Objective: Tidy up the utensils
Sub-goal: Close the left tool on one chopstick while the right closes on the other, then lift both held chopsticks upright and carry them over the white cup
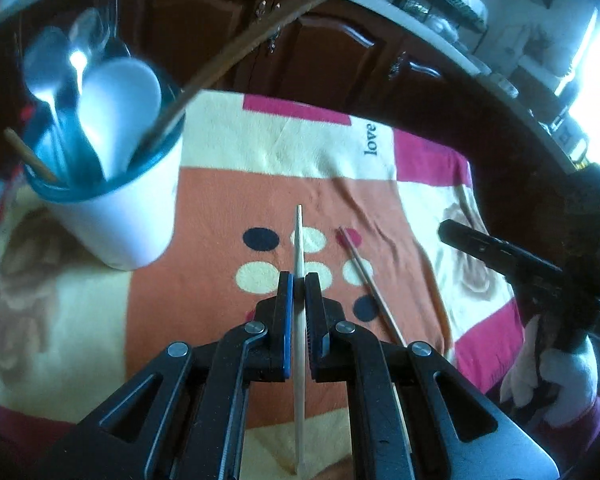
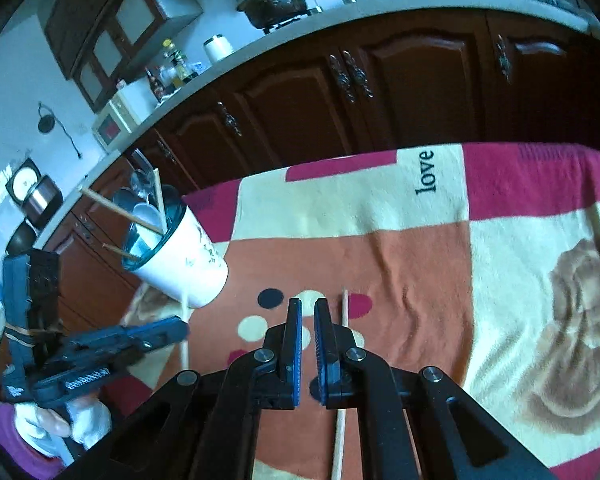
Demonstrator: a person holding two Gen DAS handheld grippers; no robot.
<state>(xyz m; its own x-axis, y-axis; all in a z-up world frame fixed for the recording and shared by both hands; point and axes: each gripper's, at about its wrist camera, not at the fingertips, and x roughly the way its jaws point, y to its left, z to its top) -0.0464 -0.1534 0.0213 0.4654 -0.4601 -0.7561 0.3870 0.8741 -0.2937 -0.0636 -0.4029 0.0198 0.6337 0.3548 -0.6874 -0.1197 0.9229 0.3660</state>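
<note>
The cup (image 1: 124, 216), white with a teal rim, stands on the blanket (image 1: 228, 200) and holds metal spoons (image 1: 48, 68), a white spoon (image 1: 116, 108) and several chopsticks (image 1: 256, 40) leaning out over its rim. The left gripper (image 1: 299, 280) is closed on a pale chopstick (image 1: 299, 240), just right of the cup. Another chopstick (image 2: 344, 308) lies on the blanket beside the right gripper (image 2: 308, 308), whose jaws stand slightly apart with nothing between them. Bare blanket stretches right to its far edge, below the cabinets (image 2: 380, 80).
</note>
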